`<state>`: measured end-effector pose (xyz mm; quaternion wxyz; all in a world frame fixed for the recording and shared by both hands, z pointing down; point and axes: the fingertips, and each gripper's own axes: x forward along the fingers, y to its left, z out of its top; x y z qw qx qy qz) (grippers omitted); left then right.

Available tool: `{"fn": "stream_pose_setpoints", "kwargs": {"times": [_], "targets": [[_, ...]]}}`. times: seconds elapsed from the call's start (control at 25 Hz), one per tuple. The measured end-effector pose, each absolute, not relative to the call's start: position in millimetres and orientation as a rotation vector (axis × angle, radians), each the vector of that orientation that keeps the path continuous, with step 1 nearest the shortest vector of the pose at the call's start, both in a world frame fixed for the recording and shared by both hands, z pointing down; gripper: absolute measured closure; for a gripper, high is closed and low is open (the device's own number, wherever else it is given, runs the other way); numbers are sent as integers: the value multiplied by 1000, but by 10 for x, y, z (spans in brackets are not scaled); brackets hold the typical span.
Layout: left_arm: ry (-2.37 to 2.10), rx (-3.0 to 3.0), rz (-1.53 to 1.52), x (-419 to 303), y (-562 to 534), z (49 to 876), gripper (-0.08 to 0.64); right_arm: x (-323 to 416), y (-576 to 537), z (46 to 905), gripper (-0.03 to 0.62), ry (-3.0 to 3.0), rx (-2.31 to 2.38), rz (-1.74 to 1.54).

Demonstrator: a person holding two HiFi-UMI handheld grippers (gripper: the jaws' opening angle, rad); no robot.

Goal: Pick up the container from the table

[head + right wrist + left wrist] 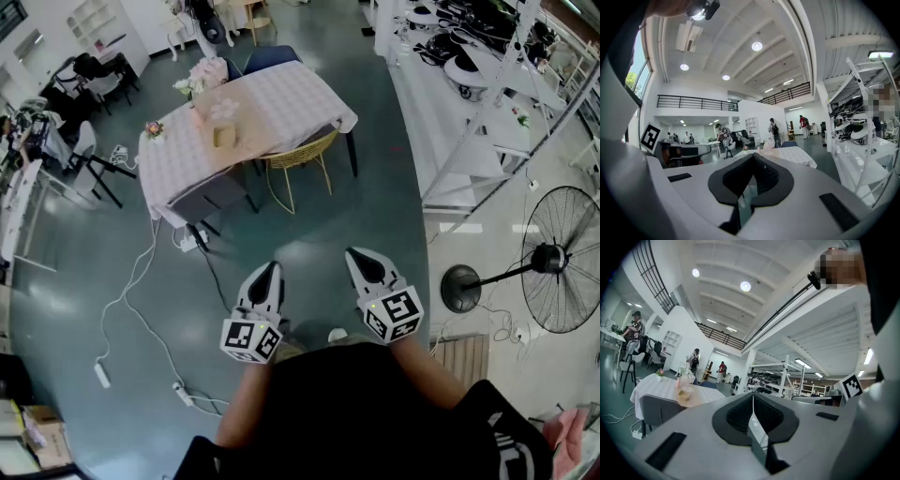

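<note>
A small clear container (pixel 224 137) with something tan inside stands on the table (pixel 291 98), which has a pale checked cloth and is far ahead of me across the floor. In the left gripper view the container (pixel 686 395) shows at the table's near edge, left of the jaws. My left gripper (pixel 272 268) and right gripper (pixel 358 253) hang side by side over the grey floor, well short of the table, pointing towards it. Both are shut with nothing between the jaws, as the left gripper (pixel 753 397) and right gripper (pixel 752 158) views show.
A yellow wire chair (pixel 298 165) and a grey chair (pixel 212 197) stand at the table's near side. Flowers (pixel 194 81) and a small flower pot (pixel 153 128) sit on the cloth. Cables and a power strip (pixel 102 375) lie at the left, a standing fan (pixel 555 268) and white shelving (pixel 487 89) at the right. People stand far off.
</note>
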<state>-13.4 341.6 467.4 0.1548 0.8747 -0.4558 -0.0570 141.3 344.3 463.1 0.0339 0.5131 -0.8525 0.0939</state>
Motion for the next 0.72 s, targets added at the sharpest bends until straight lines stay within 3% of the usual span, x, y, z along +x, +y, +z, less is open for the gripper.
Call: {"fn": "stream_pose_setpoints", "kwargs": {"times": [0.36, 0.44, 0.56, 0.72], "targets": [[-1364, 2503, -121, 27, 3287, 4689, 536, 1711, 3317, 4769, 592, -2509, 1646, 289], [-1390, 2476, -107, -17, 3258, 4742, 434, 1770, 3293, 4795, 526, -2509, 1658, 330], [-1402, 2447, -118, -28, 3227, 4805, 411, 1869, 3257, 4837, 446, -2506, 1650, 364], [-1385, 2412, -155, -23, 3221, 4842, 405, 1931, 3249, 4905, 428, -2516, 1634, 406]]}}
